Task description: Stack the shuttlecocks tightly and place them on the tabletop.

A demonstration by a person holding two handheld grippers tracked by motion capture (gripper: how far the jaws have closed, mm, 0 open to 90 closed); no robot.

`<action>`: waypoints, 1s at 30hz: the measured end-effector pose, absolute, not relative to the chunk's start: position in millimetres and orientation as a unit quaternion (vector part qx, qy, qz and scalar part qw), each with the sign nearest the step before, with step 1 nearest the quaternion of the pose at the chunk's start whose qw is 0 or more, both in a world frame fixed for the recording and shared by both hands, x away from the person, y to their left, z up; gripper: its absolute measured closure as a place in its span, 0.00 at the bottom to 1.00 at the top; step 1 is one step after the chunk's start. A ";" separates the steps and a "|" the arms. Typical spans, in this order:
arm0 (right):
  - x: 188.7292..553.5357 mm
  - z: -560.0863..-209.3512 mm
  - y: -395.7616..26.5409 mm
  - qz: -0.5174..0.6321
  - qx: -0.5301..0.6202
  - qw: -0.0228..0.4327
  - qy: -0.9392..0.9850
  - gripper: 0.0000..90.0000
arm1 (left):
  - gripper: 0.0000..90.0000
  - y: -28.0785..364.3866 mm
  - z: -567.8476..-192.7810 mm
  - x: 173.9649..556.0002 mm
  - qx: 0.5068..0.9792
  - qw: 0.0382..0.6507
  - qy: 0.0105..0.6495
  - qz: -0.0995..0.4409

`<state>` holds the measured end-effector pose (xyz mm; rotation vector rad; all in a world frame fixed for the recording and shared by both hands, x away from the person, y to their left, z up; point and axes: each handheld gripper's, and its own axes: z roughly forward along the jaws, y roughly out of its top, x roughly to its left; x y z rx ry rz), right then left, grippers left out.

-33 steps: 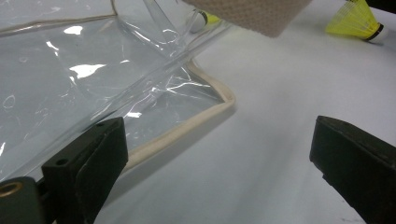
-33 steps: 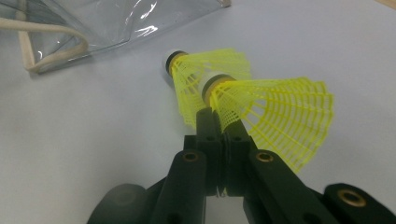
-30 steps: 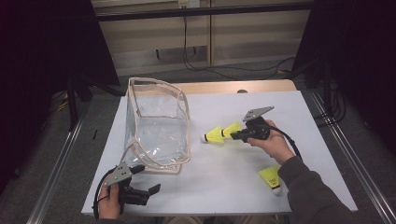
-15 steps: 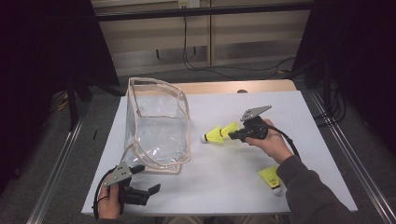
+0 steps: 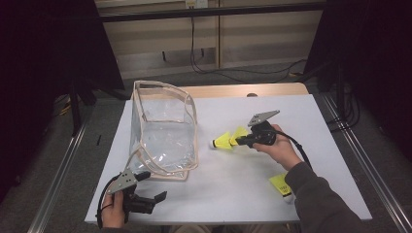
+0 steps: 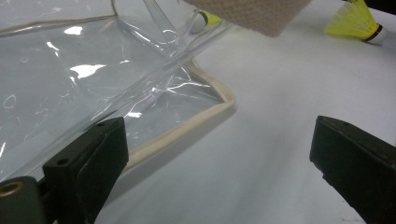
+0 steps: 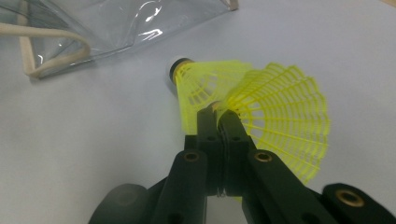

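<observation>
Beside clear bag point(image 5: 163, 131), right gripper point(image 5: 239, 141) level, pinching shuttlecock point(image 5: 224, 141) (jaws closed).

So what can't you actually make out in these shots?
- Third shuttlecock, high view: partly covered by the person's sleeve.
- Right gripper, right gripper view: whether its closed fingers pinch a skirt or both.
- Clear bag, left gripper view: cut off by frame edges.

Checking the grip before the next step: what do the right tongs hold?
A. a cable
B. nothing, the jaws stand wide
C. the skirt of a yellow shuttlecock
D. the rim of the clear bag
C: in the right gripper view the right tongs are pinched shut on a yellow shuttlecock skirt's edge.
</observation>
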<state>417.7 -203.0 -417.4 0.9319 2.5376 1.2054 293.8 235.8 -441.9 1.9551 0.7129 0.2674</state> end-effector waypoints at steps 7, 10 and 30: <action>418.0 -420.1 -206.4 0.376 0.321 0.085 0.865 0.98 | 0.05 235.7 -441.9 293.8 0.808 0.498 0.294 0.111; 418.0 -420.9 -206.5 0.371 0.320 0.079 0.868 0.99 | 0.04 235.2 -442.6 293.9 0.807 0.499 0.295 0.111; 416.5 -424.1 -206.2 0.347 0.328 0.067 0.876 0.99 | 0.05 235.5 -442.2 293.6 0.806 0.499 0.297 0.110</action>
